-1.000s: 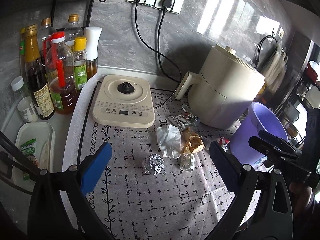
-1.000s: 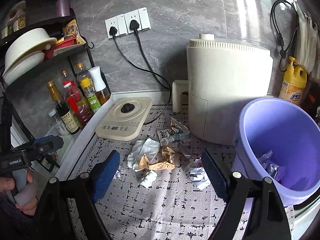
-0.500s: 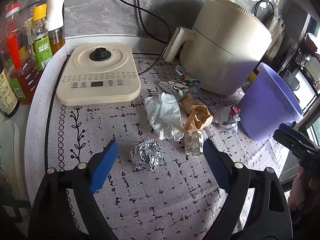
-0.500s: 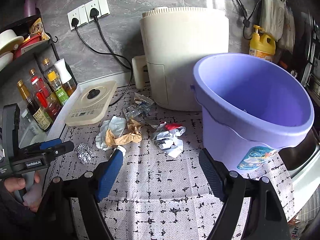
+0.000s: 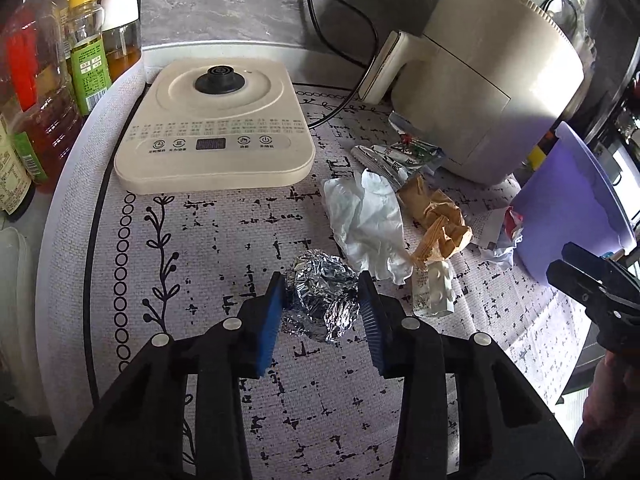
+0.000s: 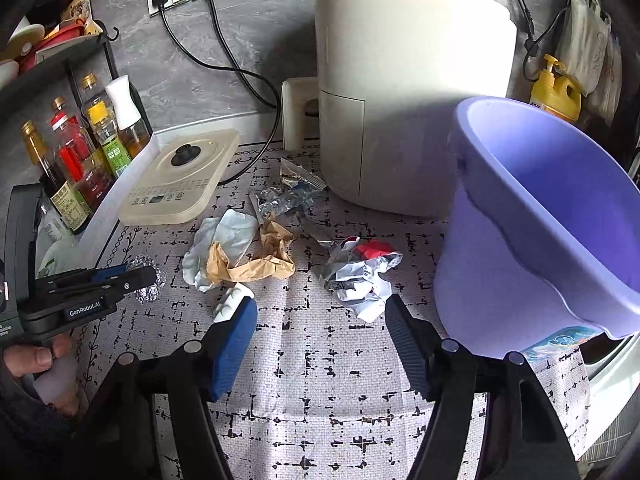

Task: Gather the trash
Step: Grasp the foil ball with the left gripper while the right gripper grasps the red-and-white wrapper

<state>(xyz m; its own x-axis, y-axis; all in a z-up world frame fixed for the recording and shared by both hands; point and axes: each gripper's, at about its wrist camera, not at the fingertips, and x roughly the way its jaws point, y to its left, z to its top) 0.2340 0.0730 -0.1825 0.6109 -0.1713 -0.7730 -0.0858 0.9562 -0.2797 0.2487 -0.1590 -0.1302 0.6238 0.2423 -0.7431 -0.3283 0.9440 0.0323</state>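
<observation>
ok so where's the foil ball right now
In the left wrist view the foil ball sits on the mat between the left gripper jaws, just left of the white tissue.

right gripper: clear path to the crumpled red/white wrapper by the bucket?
Probably yes. The right gripper is open, the red and white wrapper lies just ahead between its fingers, nothing between; the purple bucket stands beside it.

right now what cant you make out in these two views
- Left gripper grip: pads flank the foil ball, but contact is unclear in the left view; its own arm hides it in the right view.
- Bucket contents: its near wall hides the bottom in the right view; cut off by the edge in the left view.
- Bottle labels: too small to read.
</observation>
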